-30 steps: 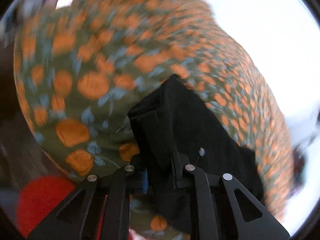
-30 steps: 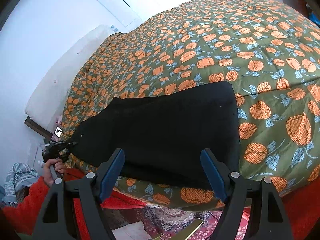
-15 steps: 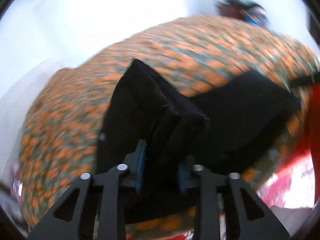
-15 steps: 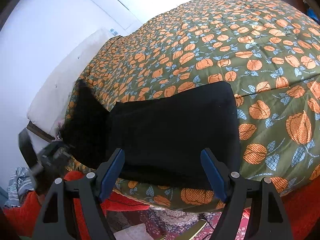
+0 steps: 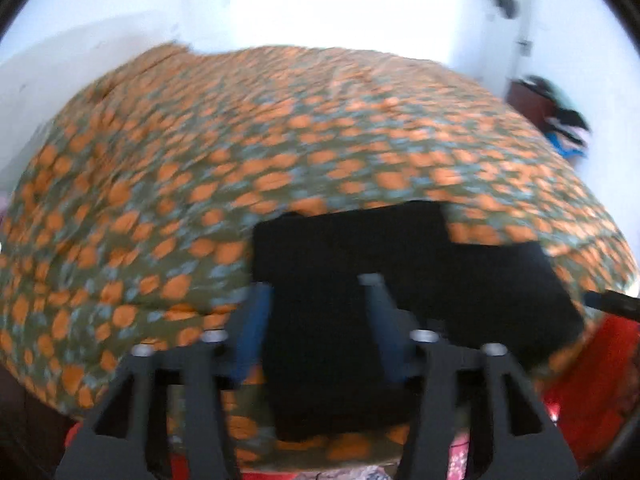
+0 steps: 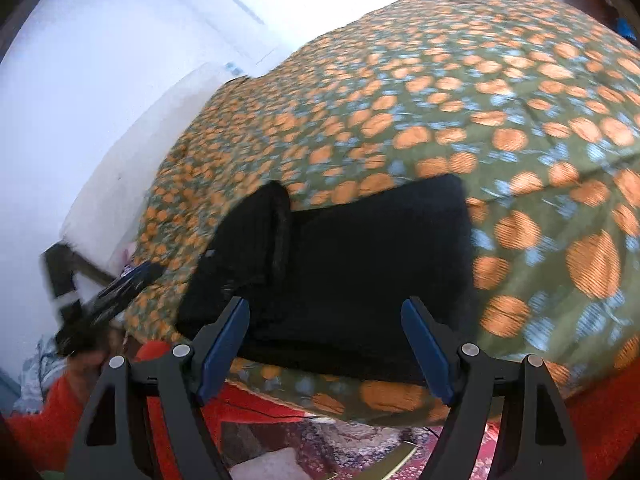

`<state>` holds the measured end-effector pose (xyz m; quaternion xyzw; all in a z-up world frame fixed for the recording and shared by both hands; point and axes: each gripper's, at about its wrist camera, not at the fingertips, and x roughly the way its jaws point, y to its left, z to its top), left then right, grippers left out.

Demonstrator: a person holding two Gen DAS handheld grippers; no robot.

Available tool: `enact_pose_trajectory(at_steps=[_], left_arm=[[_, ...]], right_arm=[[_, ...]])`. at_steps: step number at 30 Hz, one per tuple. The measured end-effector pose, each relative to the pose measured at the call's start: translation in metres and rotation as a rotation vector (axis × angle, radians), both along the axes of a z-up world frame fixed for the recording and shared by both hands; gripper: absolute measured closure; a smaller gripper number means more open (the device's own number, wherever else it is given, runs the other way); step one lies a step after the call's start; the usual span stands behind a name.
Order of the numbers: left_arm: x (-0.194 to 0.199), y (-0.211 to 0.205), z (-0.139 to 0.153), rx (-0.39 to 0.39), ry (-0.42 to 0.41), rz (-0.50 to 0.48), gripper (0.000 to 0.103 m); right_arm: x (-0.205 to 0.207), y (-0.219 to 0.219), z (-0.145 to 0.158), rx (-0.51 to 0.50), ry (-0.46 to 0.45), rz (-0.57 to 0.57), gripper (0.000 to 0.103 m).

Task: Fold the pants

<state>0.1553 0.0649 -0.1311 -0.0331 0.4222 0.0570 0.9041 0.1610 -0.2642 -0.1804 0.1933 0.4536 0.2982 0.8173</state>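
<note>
The black pants [image 6: 360,264] lie folded near the front edge of a bed with an olive and orange flowered cover [image 6: 480,100]. One end is folded over onto the rest, forming a raised flap [image 6: 256,236] at the left. In the left wrist view the pants [image 5: 400,272] lie flat in two stepped layers. My left gripper [image 5: 316,292] is open just above the folded end and holds nothing. It also shows at the left in the right wrist view [image 6: 116,292]. My right gripper [image 6: 326,316] is open and empty above the near edge of the pants.
A white headboard or pillow [image 6: 132,160] lies at the bed's far left. Red fabric [image 6: 600,420] and a patterned rug [image 6: 352,448] lie below the bed's front edge. A dark cabinet with clothes [image 5: 552,116] stands at the far right.
My left gripper carried one end of the pants over onto the rest, then opened and let go. My right gripper stayed open and moved slightly closer.
</note>
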Motion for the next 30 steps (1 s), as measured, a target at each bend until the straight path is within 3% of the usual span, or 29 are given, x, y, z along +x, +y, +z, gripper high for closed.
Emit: enact_pose_trajectory(at_steps=[1, 5, 8, 16, 28, 30], left_arm=[[0.005, 0.005, -0.012, 0.007, 0.031, 0.013, 0.082], [0.007, -0.011, -0.054, 0.054, 0.131, -0.030, 0.092], [0.002, -0.026, -0.062, 0.132, 0.137, -0.033, 0.092], [0.000, -0.026, -0.057, 0.145, 0.143, -0.021, 0.092], [0.001, -0.023, -0.056, 0.129, 0.145, -0.016, 0.092], [-0.001, -0.017, -0.051, 0.086, 0.128, -0.009, 0.085]], right_arm=[[0.003, 0.006, 0.003, 0.015, 0.000, 0.025, 0.025], [0.021, 0.047, -0.001, 0.072, 0.076, 0.191, 0.025], [0.030, 0.073, -0.013, 0.037, 0.098, 0.205, 0.025], [0.019, 0.079, -0.026, 0.001, 0.110, 0.202, 0.025], [0.018, 0.081, -0.028, 0.000, 0.112, 0.203, 0.025], [0.020, 0.080, -0.029, 0.016, 0.117, 0.201, 0.025]])
